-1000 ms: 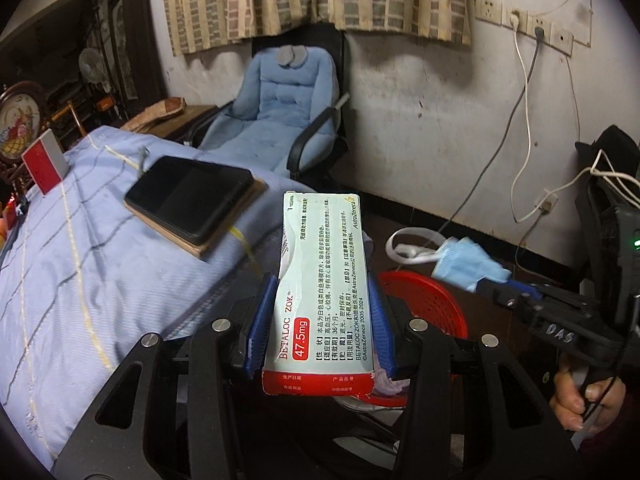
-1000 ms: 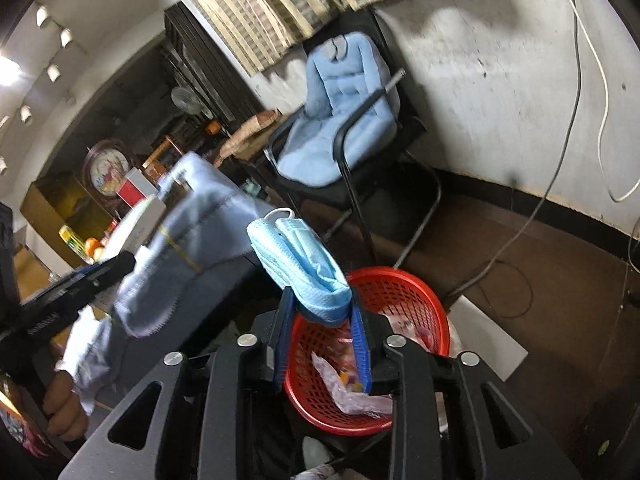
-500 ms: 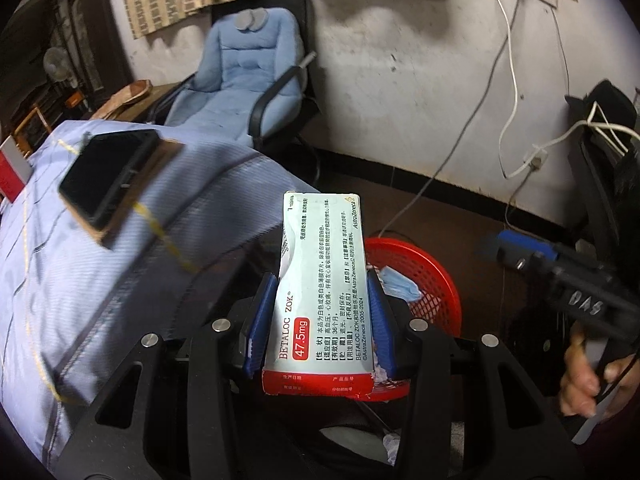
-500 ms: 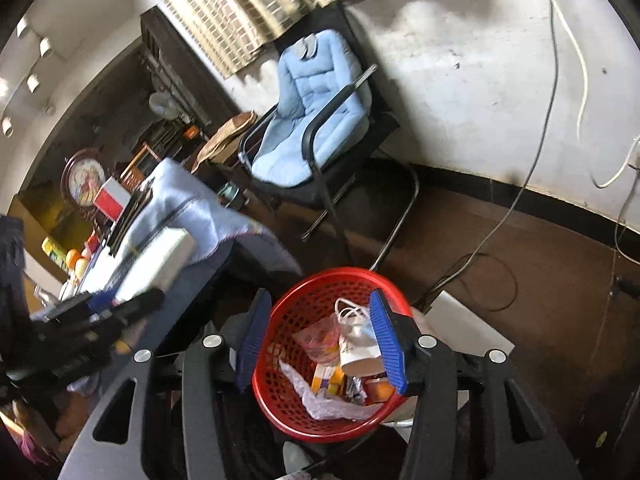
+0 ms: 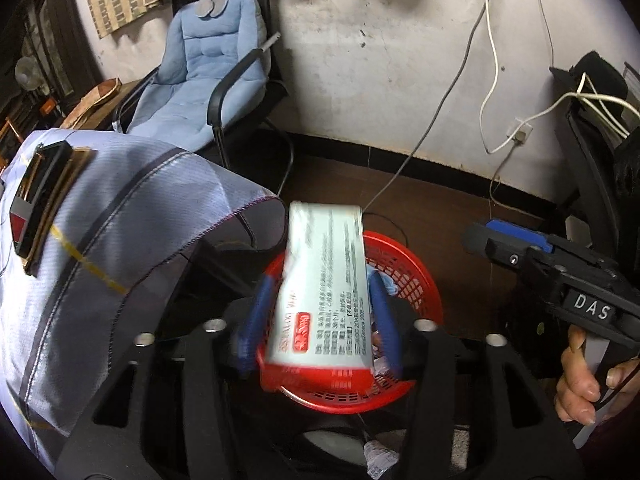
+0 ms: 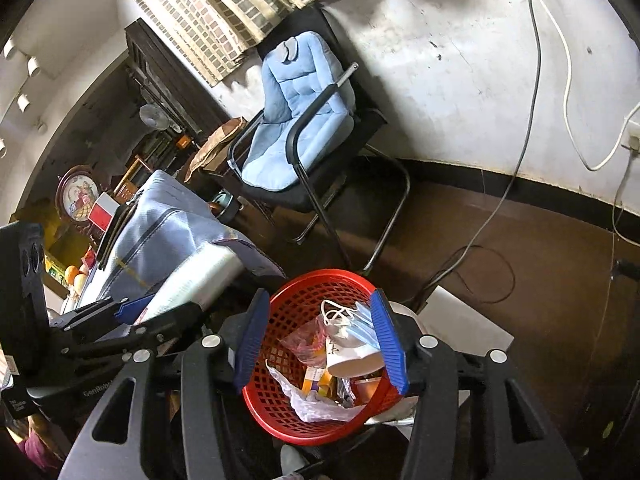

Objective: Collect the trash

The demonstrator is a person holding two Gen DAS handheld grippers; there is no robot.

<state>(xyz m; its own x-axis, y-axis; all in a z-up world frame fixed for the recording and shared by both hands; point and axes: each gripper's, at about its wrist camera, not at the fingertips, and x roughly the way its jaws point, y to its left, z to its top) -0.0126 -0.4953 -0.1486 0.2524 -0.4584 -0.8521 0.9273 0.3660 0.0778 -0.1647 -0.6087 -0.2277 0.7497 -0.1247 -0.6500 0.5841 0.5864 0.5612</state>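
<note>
Flat rectangular cardboard medicine box (image 5: 326, 292), white with a red end, blurred, loose between the opening blue-padded left gripper (image 5: 316, 316) above a round red plastic mesh basket (image 6: 288, 312) of crumpled wrappers; right gripper (image 6: 320, 340) parted, empty.

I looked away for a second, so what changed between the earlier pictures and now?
The right gripper let go of the blue face mask, which now lies in the red basket. The left gripper came over the basket; its jaws are opening and the medicine box is tipping loose. The basket stayed put.
</note>
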